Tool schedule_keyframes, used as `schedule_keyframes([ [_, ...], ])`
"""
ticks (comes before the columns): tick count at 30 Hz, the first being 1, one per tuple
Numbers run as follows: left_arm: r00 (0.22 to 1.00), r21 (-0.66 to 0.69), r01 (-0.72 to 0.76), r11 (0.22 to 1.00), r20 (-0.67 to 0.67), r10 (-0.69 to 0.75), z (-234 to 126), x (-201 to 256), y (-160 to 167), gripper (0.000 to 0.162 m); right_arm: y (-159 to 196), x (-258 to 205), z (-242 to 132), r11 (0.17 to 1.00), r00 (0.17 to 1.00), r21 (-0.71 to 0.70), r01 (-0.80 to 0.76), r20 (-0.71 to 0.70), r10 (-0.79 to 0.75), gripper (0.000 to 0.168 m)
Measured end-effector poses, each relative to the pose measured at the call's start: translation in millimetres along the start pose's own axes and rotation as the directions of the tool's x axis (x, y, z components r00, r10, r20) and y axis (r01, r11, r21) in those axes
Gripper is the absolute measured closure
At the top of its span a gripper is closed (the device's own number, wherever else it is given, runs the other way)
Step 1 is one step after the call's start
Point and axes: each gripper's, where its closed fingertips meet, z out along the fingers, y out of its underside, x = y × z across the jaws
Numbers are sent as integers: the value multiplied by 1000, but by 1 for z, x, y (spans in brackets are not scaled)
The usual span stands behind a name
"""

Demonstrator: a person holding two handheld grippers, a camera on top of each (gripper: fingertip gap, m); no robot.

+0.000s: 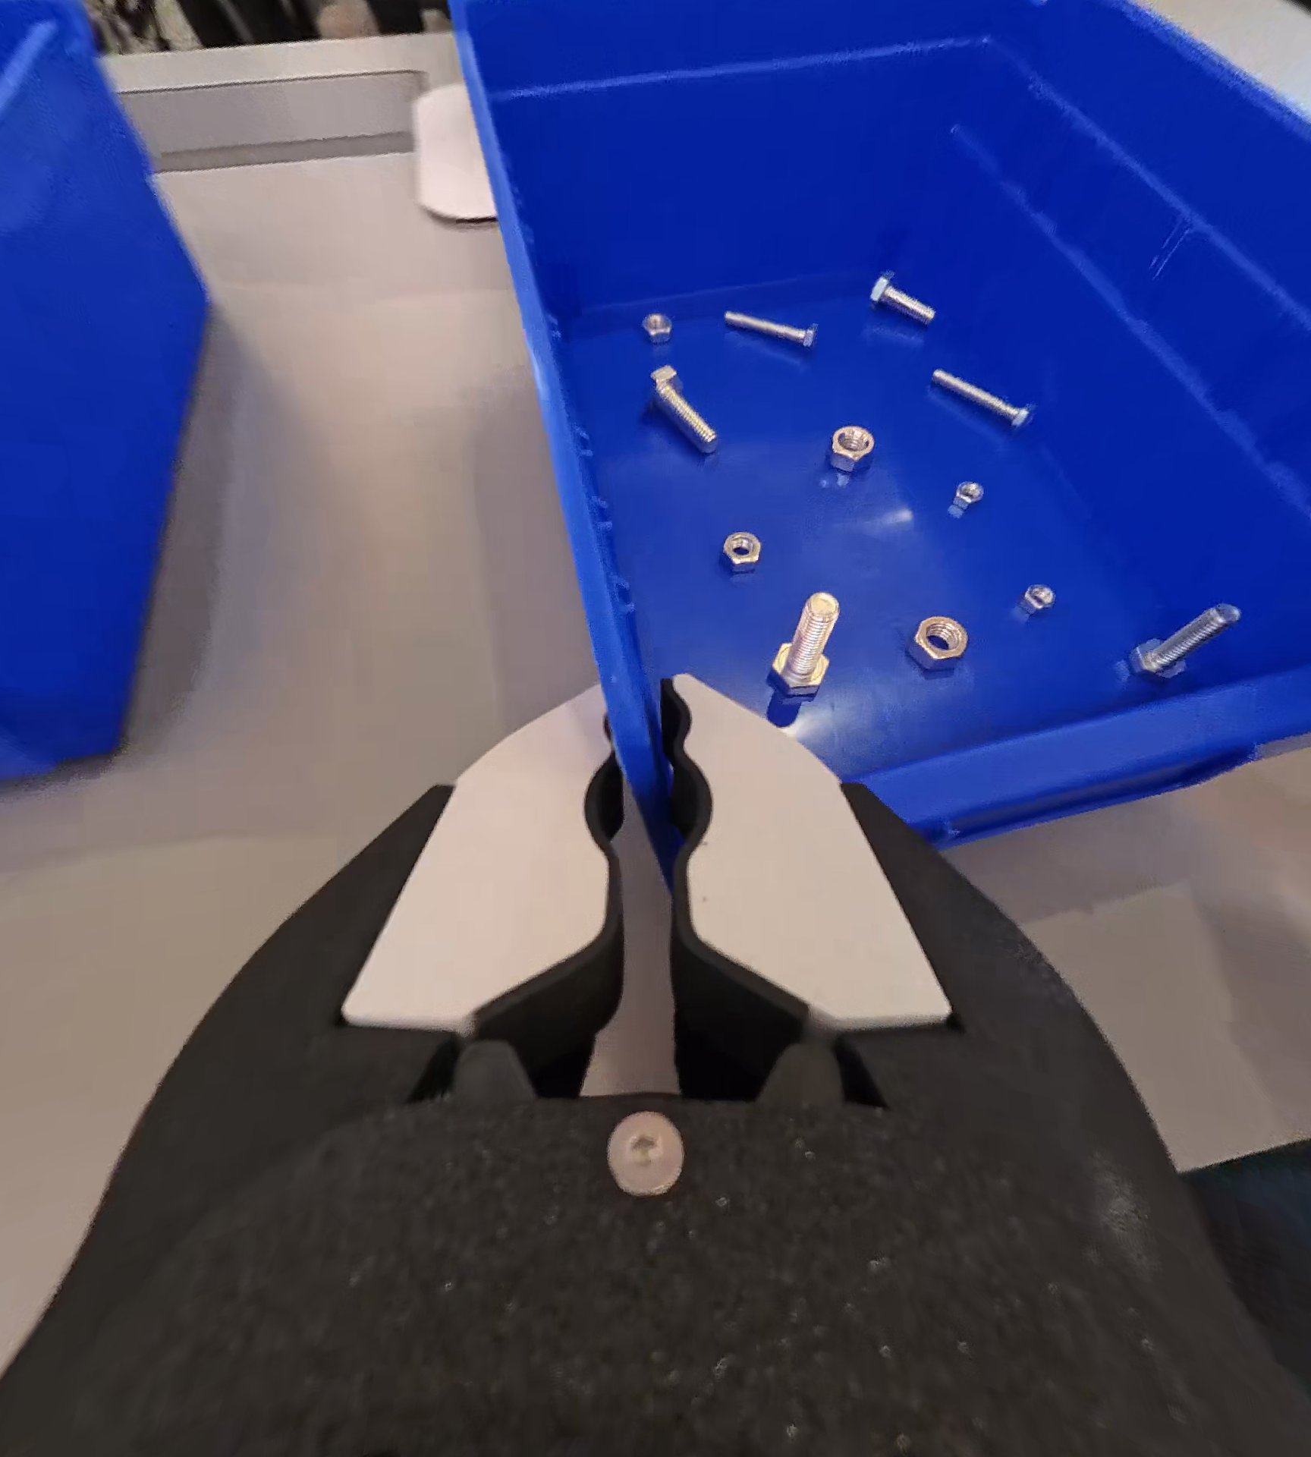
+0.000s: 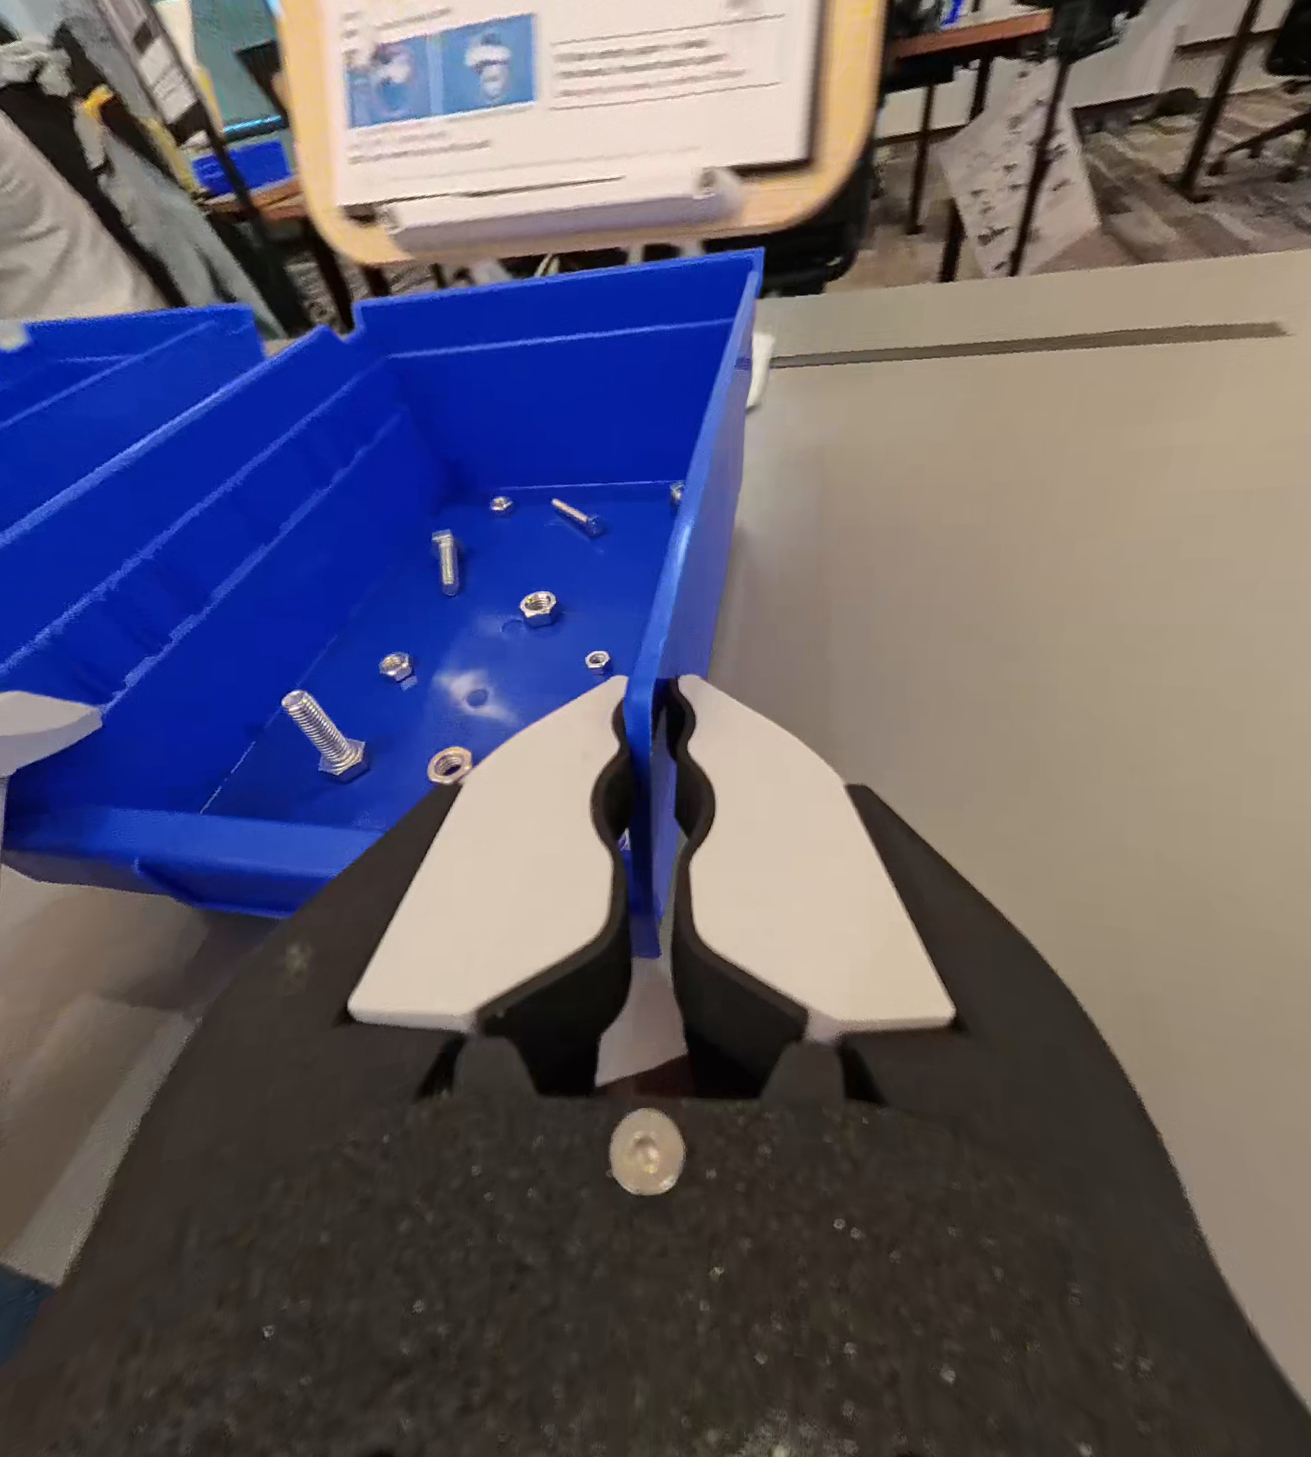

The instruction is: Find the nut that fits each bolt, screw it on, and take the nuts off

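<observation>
Bin [image 1: 952, 197] pinched by both claws: left claw [image 1: 643, 709] closed on left wall, right claw [image 2: 648, 702] closed on right wall. Bolts [image 1: 802, 642] and nuts [image 1: 938, 642] lie loose inside. Judged small, hard, slick, prone to rolling; bolts best gripped across shank, nuts across flats.

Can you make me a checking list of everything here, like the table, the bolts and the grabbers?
Surface: grey table, bare part looks clean.
Job's things: blue bin holds loose bolts and nuts, none joined.
Clutter: second blue bin beside it.
Grippers: left gripper and right gripper each clamp a bin side wall between their fingers.
Cables: nothing seen.
Surroundings: board with papers, chairs, a person.
</observation>
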Motion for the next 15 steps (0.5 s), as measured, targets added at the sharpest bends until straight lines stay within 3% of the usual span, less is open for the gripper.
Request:
schedule_keyframes([
  [5, 996, -12, 36, 999, 80, -34, -14, -52, 15, 157, 11, -52, 20, 999, 996, -32, 39, 77, -36, 163],
  [11, 994, 26, 90, 996, 67, -92, -14, -65, 19, 155, 15, -66, 26, 998, 992, -57, 35, 122, -28, 161],
  [13, 995, 34, 103, 994, 0, -103, -14, -58, 21, 143, 16, -68, 26, 997, 984, -75, 24, 179, -11, 153],
  [15, 987, 14, 133, 991, -95, -131, -24, -47, 26, 122, 12, -70, 18, 996, 971, -69, 55, 235, -37, 129],
])
